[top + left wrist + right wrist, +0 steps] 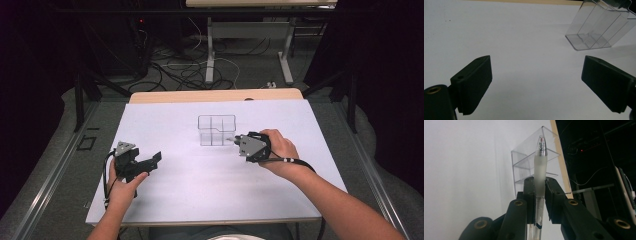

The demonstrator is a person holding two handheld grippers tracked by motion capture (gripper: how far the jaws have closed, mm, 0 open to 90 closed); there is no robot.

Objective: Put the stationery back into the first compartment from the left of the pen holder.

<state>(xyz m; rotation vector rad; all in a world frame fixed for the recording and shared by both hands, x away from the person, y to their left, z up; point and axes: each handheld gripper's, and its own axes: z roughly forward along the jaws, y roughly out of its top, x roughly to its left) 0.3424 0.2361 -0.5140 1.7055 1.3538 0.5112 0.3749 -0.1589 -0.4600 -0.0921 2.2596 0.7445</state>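
One pen [540,167] pinched in right tool [540,186] — one clear organizer [216,130]; left tool [536,85] spread.

A table [215,95] with a pale wooden top carries a large white sheet [210,175] that covers nearly all of it, leaving a wooden strip bare at the far edge. One thing stands directly on the sheet: a clear plastic organiser [216,130] with inner dividers, upright, just ahead of the right fingers [530,192] and well apart from the left fingers [475,83].
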